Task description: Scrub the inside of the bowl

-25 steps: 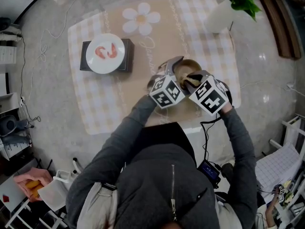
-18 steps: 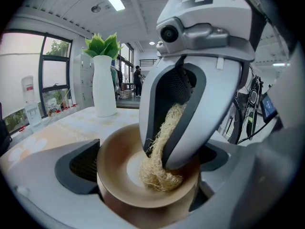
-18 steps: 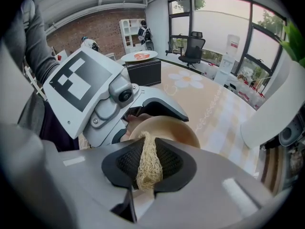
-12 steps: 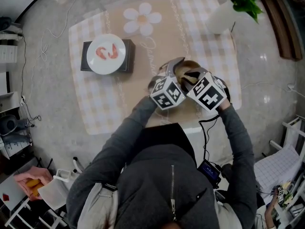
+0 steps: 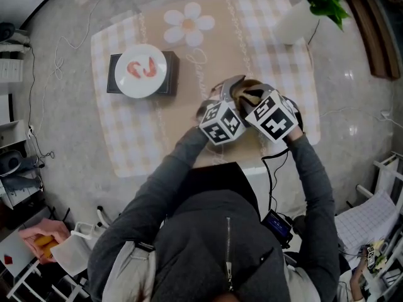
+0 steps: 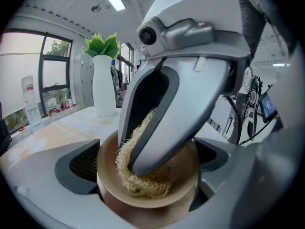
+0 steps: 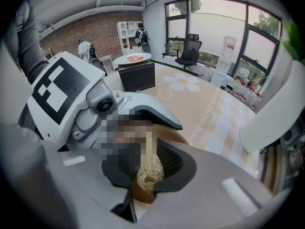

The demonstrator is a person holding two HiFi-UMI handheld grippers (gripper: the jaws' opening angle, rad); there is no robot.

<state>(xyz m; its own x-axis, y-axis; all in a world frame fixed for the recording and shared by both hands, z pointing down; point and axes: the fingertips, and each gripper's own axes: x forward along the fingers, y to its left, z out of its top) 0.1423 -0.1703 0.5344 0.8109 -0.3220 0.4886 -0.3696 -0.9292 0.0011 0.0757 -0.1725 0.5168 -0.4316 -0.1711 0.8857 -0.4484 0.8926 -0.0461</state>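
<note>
Scrubbing was in hand: the left gripper (image 6: 145, 166) clamped the bowl (image 6: 183, 173) at the near side of the surface (image 5: 164, 137), and the right gripper (image 7: 148, 168) pinched a scrubber (image 6: 143, 187) against its inner wall. Next, I judge, the scrubber should sweep round the rest of the inside.

The left gripper (image 6: 147, 175) is showing smooth grey plastic shells with a faint sheen, and the pads inside its jaws are looking dark and finely meshed. Between those jaws the bowl (image 6: 188, 168) is presenting a tan, smooth, matt surface; whether it is wood or ceramic cannot be told. The scrubber (image 6: 143, 187), pinched in the jaws of the right gripper (image 7: 150, 171), is looking like coarse straw-coloured plant fibre, rough and frayed. Beyond the jaws, the table (image 7: 214, 113) is wearing a smooth checked cover with a slight sheen, and the vase (image 6: 104, 85) is looking white, smooth and matt.
</note>
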